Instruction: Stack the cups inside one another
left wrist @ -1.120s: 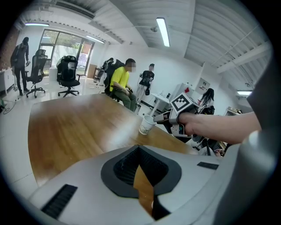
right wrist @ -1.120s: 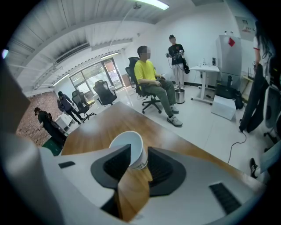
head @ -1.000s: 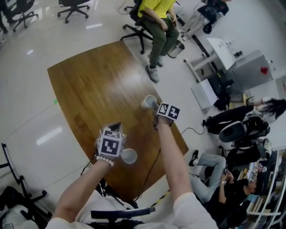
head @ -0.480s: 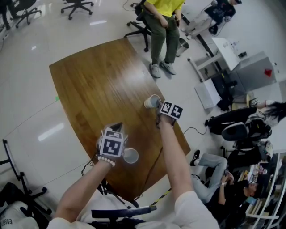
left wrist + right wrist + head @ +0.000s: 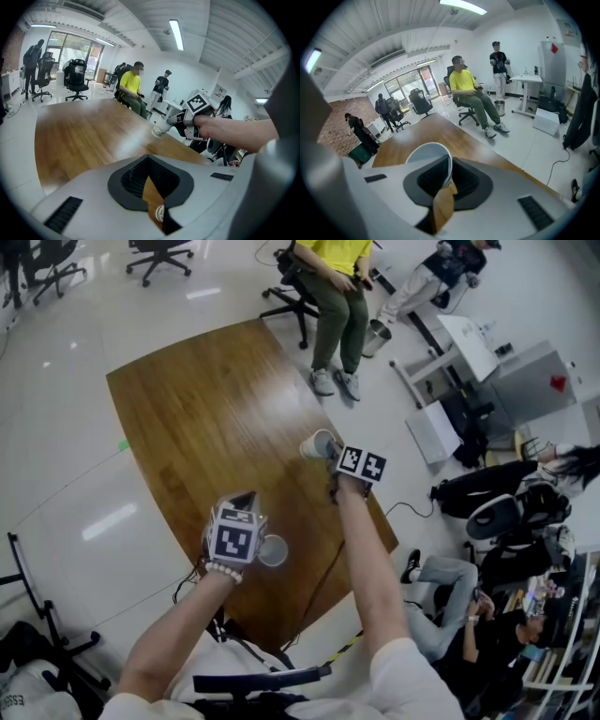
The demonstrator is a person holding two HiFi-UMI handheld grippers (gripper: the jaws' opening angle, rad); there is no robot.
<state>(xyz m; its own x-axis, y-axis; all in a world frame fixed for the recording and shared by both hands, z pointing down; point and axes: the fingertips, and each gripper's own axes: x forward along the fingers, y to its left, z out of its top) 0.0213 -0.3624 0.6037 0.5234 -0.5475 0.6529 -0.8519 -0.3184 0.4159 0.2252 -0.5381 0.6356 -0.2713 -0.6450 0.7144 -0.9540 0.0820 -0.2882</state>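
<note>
Well, the jaws of the right gripper [image 5: 449, 177] have just been closing and pinch the rim of one cup [image 5: 316, 443], tilted above the right edge of the counter [image 5: 206, 418] — the left gripper [image 5: 148, 165] has its jaws together on nothing, the other cup [image 5: 272, 550] standing just beside it by the near edge.

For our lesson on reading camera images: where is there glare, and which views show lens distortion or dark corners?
Head view: pale glare on the table and bright streaks on the floor. Left gripper view: fisheye bends the room, corners go black, the table has a washed-out sheen. Right gripper view: same round black frame; the ceiling lamp is blown out, the cup looks sharp.
</note>
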